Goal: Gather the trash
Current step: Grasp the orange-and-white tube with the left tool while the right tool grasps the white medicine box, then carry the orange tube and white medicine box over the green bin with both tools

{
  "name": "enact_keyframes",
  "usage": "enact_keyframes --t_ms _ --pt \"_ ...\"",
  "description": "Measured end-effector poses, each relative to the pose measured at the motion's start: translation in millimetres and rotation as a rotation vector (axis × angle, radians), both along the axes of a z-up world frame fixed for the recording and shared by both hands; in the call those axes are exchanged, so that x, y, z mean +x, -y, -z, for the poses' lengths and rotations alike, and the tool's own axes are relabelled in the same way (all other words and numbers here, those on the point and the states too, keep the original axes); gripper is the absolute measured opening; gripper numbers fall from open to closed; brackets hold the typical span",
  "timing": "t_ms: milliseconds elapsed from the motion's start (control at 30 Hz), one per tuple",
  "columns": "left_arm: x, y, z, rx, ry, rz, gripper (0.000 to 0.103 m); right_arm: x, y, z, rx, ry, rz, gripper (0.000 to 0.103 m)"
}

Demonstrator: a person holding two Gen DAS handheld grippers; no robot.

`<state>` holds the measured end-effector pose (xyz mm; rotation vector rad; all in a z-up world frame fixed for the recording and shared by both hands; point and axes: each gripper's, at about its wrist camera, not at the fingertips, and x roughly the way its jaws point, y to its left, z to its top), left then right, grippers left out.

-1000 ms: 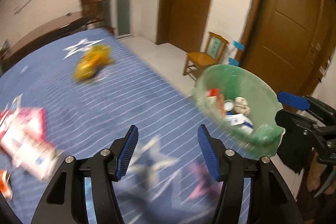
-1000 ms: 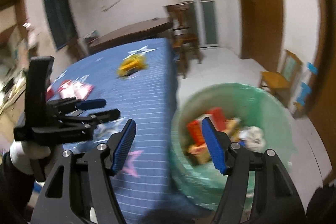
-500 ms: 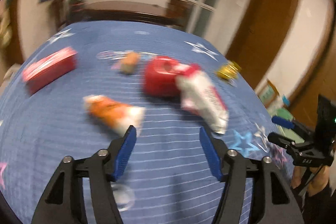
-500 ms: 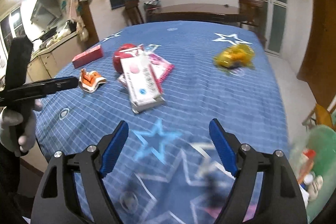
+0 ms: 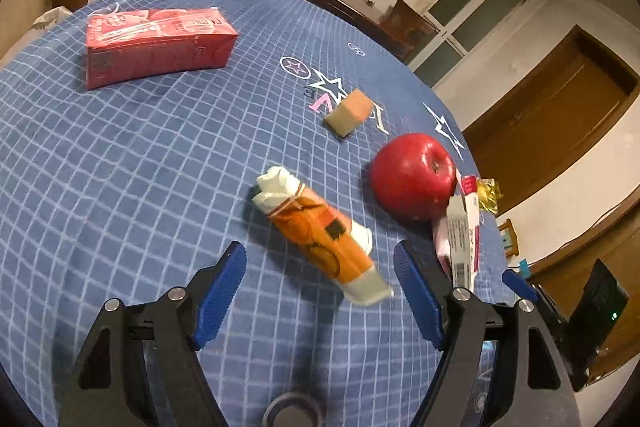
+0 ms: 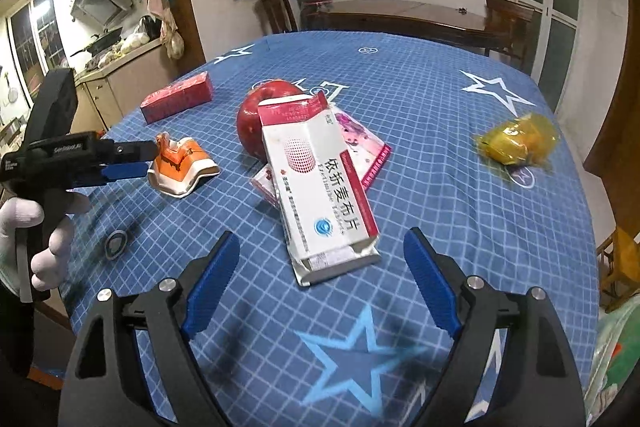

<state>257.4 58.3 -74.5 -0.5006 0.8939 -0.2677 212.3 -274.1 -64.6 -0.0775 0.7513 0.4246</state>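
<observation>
Hovering both grippers, left gripper and right gripper, fingers just widened and empty, I see a crumpled orange-and-white wrapper and an opened white-red medicine box on the worktop.

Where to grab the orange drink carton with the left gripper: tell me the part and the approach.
Probably the orange drink carton at its orange middle, across the narrow width. It lies flat and crushed on its side, long axis slanted, so bring the open left gripper down from above, turned square to that slant.

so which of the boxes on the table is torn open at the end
The white and red medicine box, leaning on the apple: its near end gapes open with flaps bent. The red carton farther back looks closed and intact.
</observation>
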Motion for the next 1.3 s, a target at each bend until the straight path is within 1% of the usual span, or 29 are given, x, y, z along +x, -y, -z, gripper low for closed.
enact_keyframes --t_ms 67,300,333,367,400,433,500,533,567,600,633,667,700,767,800,833,1000,1100,1300 --pt "5.3 5.9 6.4 -0.013 -0.013 -0.005 0.077 5.3 -3.4 0.1 -0.01 0.0 -0.007 0.081" --pt "20.4 22.4 10.2 0.027 -0.012 -0.035 0.077 35.5 -20.5 2.7 -0.035 -0.021 -0.04 0.081" --pt "19.9 25.3 9.2 0.045 -0.008 -0.036 0.076 40.1 -23.6 4.0 -0.039 -0.026 -0.045 0.081" --pt "20.7 28.7 9.8 0.056 -0.006 -0.032 0.073 44.5 -26.5 5.5 -0.043 -0.032 -0.049 0.081" --pt "20.3 31.7 10.5 0.072 -0.002 -0.032 0.071 49.4 -29.9 7.3 -0.052 -0.038 -0.053 0.081" --pt "19.7 33.4 10.4 0.081 0.002 -0.036 0.063 51.4 -32.1 8.7 -0.059 -0.041 -0.053 0.081" --pt "21.4 35.9 12.3 0.086 0.006 -0.036 0.052 55.3 -35.3 11.9 -0.072 -0.048 -0.053 0.081" --pt "22.5 37.5 14.1 0.083 0.001 -0.028 0.043 56.7 -37.5 13.8 -0.077 -0.055 -0.053 0.076" --pt "22.9 39.0 14.9 0.089 0.005 -0.028 0.038 57.5 -37.8 15.3 -0.082 -0.062 -0.052 0.072" --pt "23.5 40.3 15.6 0.096 0.005 -0.028 0.035 57.7 -38.7 17.0 -0.095 -0.063 -0.042 0.062" --pt "24.2 41.7 16.8 0.095 0.006 -0.022 0.033 57.2 -38.1 17.1 -0.093 -0.058 -0.036 0.061" --pt "24.3 42.1 18.2 0.1 0.01 -0.019 0.025 56.8 -37.2 16.7 -0.087 -0.057 -0.03 0.059" --pt "24.6 43.2 18.9 0.1 0.009 -0.014 0.021 55.3 -36.1 15.3 -0.082 -0.05 -0.02 0.057" --pt "24.9 45.0 20.9 0.107 0.015 -0.009 0.02 49.5 -33.0 9.5 -0.072 -0.023 0.001 0.055" --pt "24.7 46.8 20.8 0.112 0.017 -0.003 0.012 46.3 -30.9 6.6 -0.062 -0.011 0.012 0.054" --pt "24.5 48.6 21.3 0.112 0.019 0.004 0.012 41.4 -27.9 2.9 -0.051 0.006 0.027 0.054" --pt "12.9 64.8 17.6 0.174 0.068 0.046 0.012 16.4 -12.6 -11.4 -0.01 0.073 0.099 0.053" --pt "5.6 68.5 13.9 0.185 0.09 0.06 0.012 -2.3 -1.9 -19.2 0.006 0.112 0.156 0.053" --pt "-20.0 83.9 -11.0 0.235 0.191 0.094 0.012 -36.4 17.1 -27.6 0.039 0.168 0.266 0.053"
